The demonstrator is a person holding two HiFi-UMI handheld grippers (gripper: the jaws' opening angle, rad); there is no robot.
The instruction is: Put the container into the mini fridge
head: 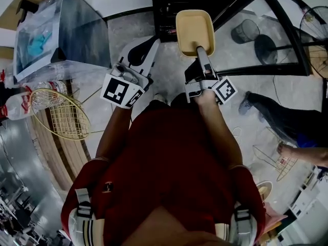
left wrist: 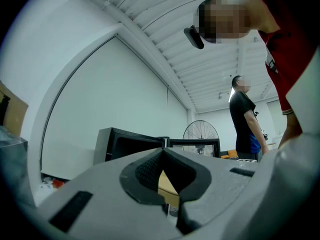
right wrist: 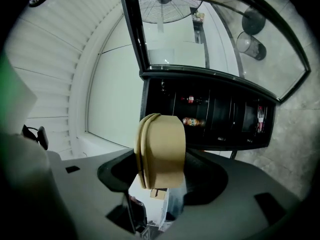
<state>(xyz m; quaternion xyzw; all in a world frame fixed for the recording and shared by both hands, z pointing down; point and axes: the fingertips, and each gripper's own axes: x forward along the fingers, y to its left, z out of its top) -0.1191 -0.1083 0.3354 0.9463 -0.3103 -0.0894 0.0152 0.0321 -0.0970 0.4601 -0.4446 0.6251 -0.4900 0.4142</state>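
A: Where is the container (head: pixel 195 31)?
B: In the air in front of the person, just short of the mini fridge (head: pixel 177 1) and not inside it. The right gripper (head: pixel 200 49) has it by the near end, its fingers (right wrist: pixel 75 194) clamped on it.
A: What is it like?
B: Tan, matte and smooth, a shallow rectangle with rounded corners and a raised rim. Seen edge-on in the right gripper view, two ridges run along one side.
A: And the fridge?
B: Black and boxy, with its door (head: pixel 271 40) swung open, a glass pane in a black frame. Bottles (right wrist: pixel 194 120) lie on the dark shelves.
A: The other gripper?
B: The left gripper (head: pixel 145 49) hangs just beside the right one, its grey fingers (left wrist: pixel 100 189) closed together on nothing.
A: What is around them?
B: There is a speckled grey floor (head: pixel 128 27). At the left stands a clear-topped box (head: pixel 61 29), with rackets (head: pixel 56 111) and a plastic bottle (head: pixel 18 105) near it. A mesh bin (head: pixel 245 31) shows through the door pane, and another person's leg (head: pixel 271 109) is at the right. Between container and fridge mouth only floor shows.
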